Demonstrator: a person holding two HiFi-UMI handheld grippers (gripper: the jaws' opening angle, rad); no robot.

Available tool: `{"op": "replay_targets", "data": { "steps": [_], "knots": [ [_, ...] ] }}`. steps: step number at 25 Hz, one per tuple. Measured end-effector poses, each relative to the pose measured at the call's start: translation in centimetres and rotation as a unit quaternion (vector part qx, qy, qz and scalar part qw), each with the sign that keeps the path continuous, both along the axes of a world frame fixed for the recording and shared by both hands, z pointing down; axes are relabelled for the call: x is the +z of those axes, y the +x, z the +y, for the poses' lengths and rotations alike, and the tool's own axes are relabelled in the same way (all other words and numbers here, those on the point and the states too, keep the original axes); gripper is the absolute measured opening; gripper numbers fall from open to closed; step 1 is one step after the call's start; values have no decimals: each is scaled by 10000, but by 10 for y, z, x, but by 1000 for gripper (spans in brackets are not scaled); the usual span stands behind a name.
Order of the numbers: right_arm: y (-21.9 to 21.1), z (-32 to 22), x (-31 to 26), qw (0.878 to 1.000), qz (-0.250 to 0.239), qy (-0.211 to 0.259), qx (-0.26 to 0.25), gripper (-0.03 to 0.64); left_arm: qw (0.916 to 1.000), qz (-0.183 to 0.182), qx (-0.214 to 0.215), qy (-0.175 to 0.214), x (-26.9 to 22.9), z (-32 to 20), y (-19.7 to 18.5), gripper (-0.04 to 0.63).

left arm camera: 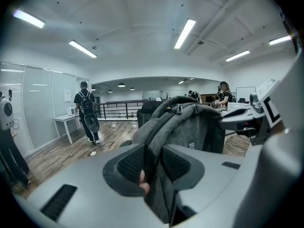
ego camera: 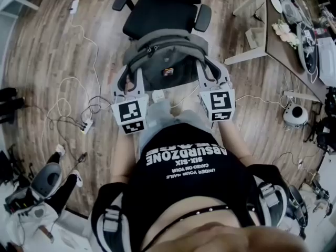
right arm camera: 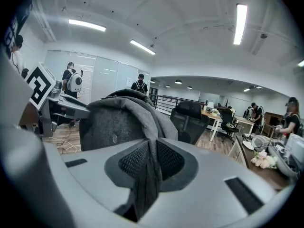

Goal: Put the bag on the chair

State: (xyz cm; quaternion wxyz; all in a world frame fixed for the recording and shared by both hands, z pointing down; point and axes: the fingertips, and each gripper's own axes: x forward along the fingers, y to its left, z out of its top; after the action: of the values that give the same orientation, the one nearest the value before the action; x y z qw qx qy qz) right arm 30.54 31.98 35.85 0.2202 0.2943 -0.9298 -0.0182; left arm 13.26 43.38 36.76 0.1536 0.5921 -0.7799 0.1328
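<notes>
In the head view a grey backpack (ego camera: 165,56) hangs between my two grippers, just in front of a black office chair (ego camera: 163,9) and above its seat's near edge. My left gripper (ego camera: 128,84) is shut on the bag's left side. The left gripper view shows its pads (left arm camera: 130,163) pinching a grey fabric fold of the bag (left arm camera: 190,122). My right gripper (ego camera: 212,79) is shut on the bag's right side. In the right gripper view its pads (right arm camera: 171,159) clamp a grey fold of the bag (right arm camera: 118,122), with the chair (right arm camera: 190,118) behind.
Cables and a power strip (ego camera: 86,124) lie on the wooden floor at the left. A desk (ego camera: 294,41) with equipment stands at the right, with a white round device (ego camera: 295,114) below it. A person with a backpack (left arm camera: 88,115) walks far off.
</notes>
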Motion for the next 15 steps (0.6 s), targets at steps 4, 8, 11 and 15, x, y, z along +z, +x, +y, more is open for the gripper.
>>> {"op": "replay_targets", "data": {
  "steps": [4, 8, 11, 15],
  "knots": [
    [-17, -8, -2, 9999, 5, 25, 123, 63, 9999, 26, 104, 84, -2, -12, -19, 117],
    [-33, -17, -1, 9999, 75, 75, 56, 63, 9998, 82, 158, 135, 0, -24, -40, 117],
    [-40, -27, 0, 9998, 138, 114, 62, 63, 9996, 105, 192, 160, 1, -36, -48, 117],
    [-55, -49, 3, 9998, 158, 80, 107, 63, 9996, 185, 207, 112, 7, -57, -61, 117]
  ]
}}
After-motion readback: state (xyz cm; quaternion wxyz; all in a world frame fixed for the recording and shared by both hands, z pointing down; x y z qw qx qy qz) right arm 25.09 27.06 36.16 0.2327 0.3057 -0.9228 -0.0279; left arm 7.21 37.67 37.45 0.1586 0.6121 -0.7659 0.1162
